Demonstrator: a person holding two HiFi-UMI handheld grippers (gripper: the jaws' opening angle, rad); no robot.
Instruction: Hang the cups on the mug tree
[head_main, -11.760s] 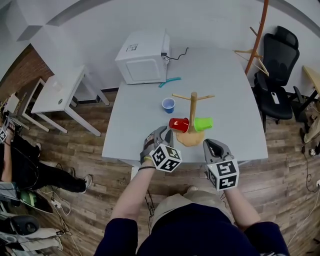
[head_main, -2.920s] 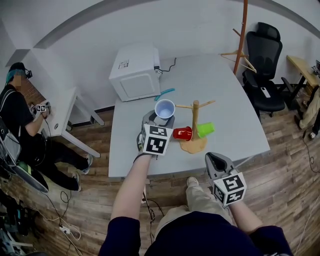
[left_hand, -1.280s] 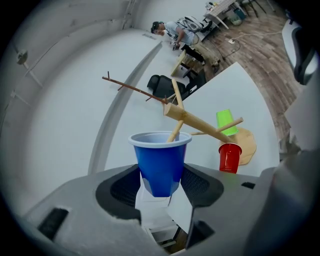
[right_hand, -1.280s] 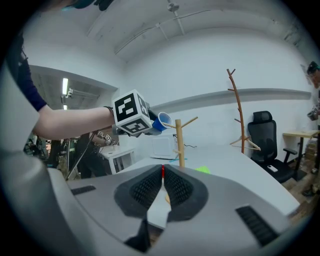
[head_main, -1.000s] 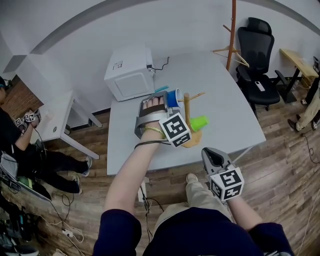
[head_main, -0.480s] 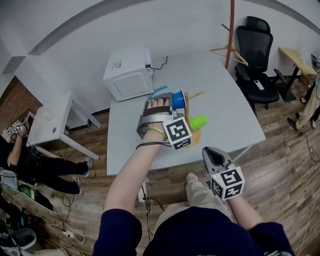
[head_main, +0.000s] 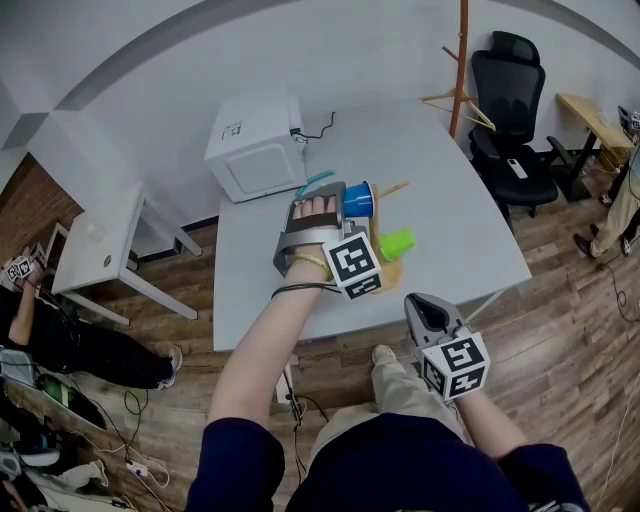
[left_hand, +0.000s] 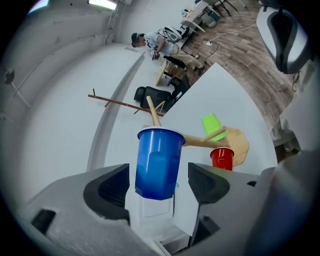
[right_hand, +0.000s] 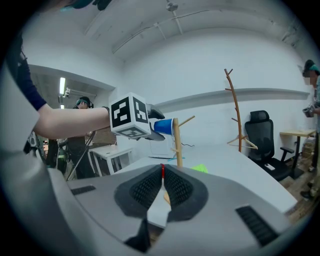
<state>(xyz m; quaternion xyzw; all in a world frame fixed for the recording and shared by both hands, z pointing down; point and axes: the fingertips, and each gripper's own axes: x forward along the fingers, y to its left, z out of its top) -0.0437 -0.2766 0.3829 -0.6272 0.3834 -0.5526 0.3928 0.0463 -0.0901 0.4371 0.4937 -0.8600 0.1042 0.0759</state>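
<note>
The left tongs (left_hand: 161, 184) have just been opening. Their two dark ribbed pads now stand wide, with a strip of daylight on each side of the blue plastic cup (left_hand: 159, 162) that sits between them untouched. A second ago the same jaws were narrower and carried the cup up to the top of the wooden mug tree (left_hand: 200, 142); a few seconds before that it was being brought over, and earlier it stood on the pale grey table (head_main: 450, 200). Now the cup lies on its side with its mouth against the upper trunk. Since nothing grips it, it seems to be hanging on an upper peg, though the peg itself is hidden inside the cup. The right tongs (right_hand: 161, 175) are pressed together on nothing, held low near the person's body and well apart from the tree. Further out, the red plastic cup (left_hand: 221, 158) and the green plastic cup (left_hand: 214, 125) hang lower on the same tree, one on each side of the trunk, above its round tan base. In my judgement this was the release of the last cup, so all three are on the tree. What remains is to draw the left tongs straight back along the cup's axis, since a pad brushing the wall could pull the light cup off its peg.
</note>
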